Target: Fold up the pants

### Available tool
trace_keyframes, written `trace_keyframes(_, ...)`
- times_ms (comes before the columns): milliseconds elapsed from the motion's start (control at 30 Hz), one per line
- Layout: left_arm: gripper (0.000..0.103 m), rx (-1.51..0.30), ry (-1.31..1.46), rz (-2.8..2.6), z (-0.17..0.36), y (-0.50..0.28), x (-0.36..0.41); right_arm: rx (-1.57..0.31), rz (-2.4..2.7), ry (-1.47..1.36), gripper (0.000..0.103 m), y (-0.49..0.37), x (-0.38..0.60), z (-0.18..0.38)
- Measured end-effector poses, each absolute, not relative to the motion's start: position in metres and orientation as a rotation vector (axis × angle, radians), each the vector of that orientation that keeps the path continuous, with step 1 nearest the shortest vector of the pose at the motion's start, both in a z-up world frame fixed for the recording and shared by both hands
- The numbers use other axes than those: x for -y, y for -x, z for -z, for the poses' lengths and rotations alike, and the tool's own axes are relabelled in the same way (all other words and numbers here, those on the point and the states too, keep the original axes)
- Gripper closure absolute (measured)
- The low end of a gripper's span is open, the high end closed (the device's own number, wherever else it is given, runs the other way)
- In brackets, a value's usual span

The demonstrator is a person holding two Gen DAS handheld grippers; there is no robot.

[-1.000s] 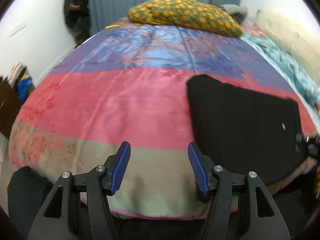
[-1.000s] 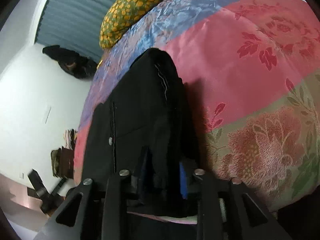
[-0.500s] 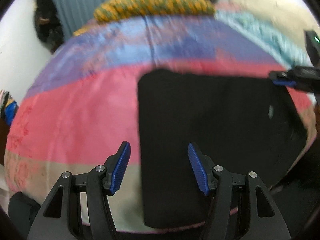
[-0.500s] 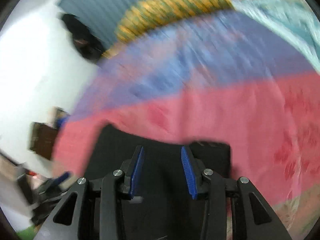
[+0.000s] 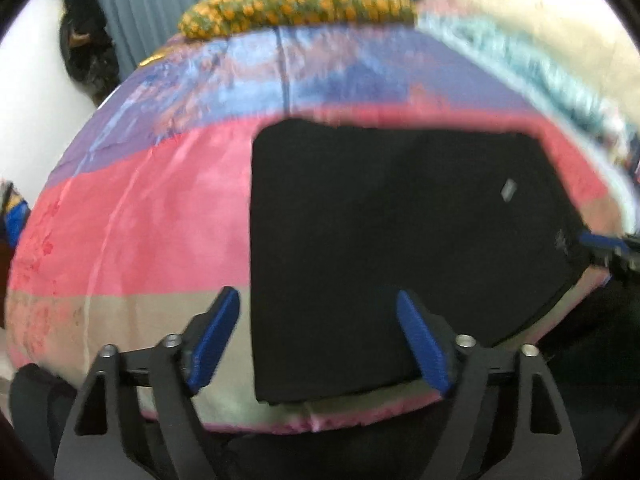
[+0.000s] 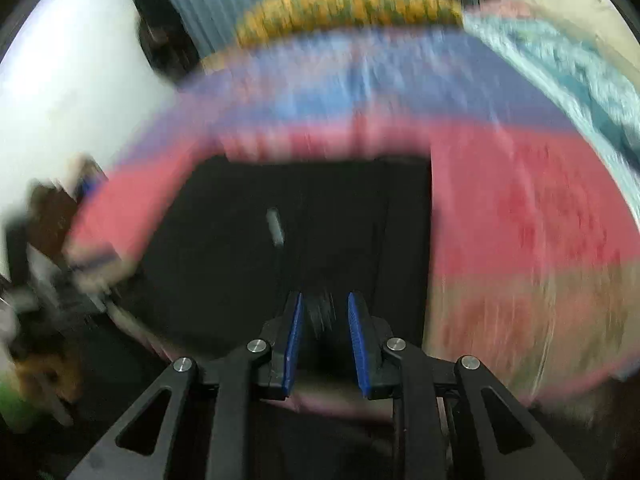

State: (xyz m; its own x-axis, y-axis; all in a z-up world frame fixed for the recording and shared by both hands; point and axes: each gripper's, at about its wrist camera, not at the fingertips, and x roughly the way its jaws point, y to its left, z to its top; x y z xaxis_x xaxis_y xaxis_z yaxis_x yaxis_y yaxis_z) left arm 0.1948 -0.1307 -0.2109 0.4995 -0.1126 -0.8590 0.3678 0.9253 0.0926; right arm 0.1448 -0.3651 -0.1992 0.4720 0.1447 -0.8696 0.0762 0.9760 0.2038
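The folded black pants (image 5: 400,240) lie with their long axis left-right. The left gripper (image 5: 318,336), just opened wide, straddles their near-left edge. The right gripper (image 6: 323,336), narrowing and empty, hovers over their near-right end.

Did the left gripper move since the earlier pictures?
Yes. The left gripper has moved rightward: the black pants on the bed cover now lie between its just-widened, empty jaws.

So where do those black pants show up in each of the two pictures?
Left wrist view: black pants lie right of centre on the striped bedspread.
Right wrist view: black pants fill the centre.
Shared landmark: the orange-dotted pillow at the top.
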Motion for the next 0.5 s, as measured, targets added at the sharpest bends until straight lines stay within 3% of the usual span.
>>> trace_keyframes(167,0.019,-1.024,-0.24,0.285,0.2,-0.187,0.119,-1.173,0.026,-0.236,0.079,-0.118,0.351,0.214)
trace_keyframes(200,0.017,-1.015,-0.232,0.269,0.195,-0.186,0.115,-1.12,0.042,-0.244,0.073,-0.109,0.35,0.203)
trace_keyframes(233,0.015,-1.008,-0.227,0.258,0.193,-0.185,0.112,-1.084,0.055,-0.246,0.064,-0.104,0.35,0.194)
trace_keyframes(267,0.013,-1.003,-0.225,0.242,0.192,-0.184,0.11,-1.062,0.069,-0.245,0.037,-0.101,0.349,0.188)
trace_keyframes(300,0.013,-1.005,-0.228,0.223,0.191,-0.184,0.108,-1.022,0.093,-0.241,0.021,-0.097,0.349,0.18)
trace_keyframes(500,0.013,-1.017,-0.25,0.173,0.193,-0.186,0.102,-0.957,0.119,-0.263,0.02,-0.087,0.345,0.169)
